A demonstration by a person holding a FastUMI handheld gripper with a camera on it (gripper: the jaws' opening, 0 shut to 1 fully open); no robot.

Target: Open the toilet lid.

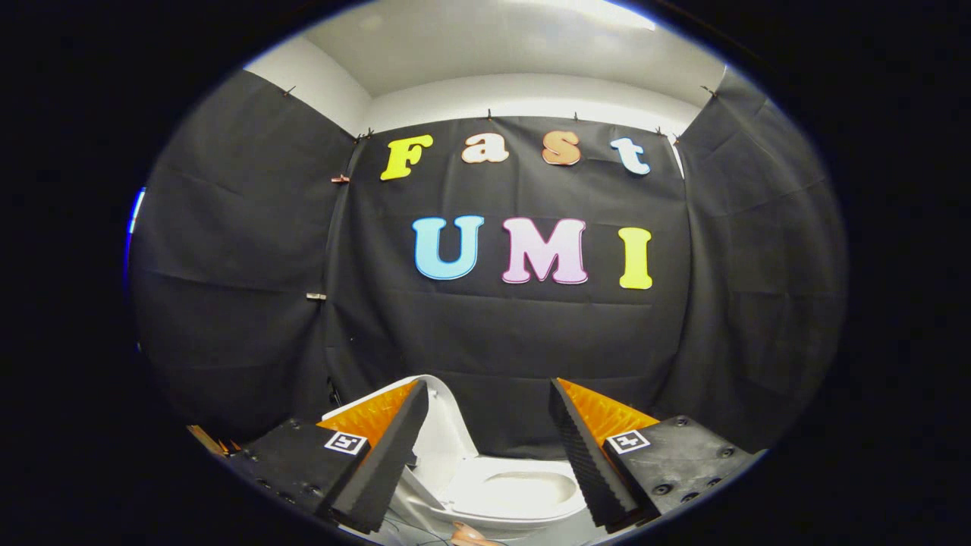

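Observation:
A white toilet [504, 493] stands below and just beyond my gripper [489, 390], in front of the black cloth wall. Its lid [446, 425] is raised, tilted back to the left behind my left finger, and the bowl [523, 489] lies uncovered between the fingers. My fingers [394, 447] are black ribbed wedges with orange backs, spread wide apart with nothing between them. Neither finger touches the toilet.
Black cloth walls close in on the left, back and right. A small tan thing [470, 535] lies at the toilet's front, too cut off to tell what it is. Brownish objects [208, 441] sit low beside the left finger.

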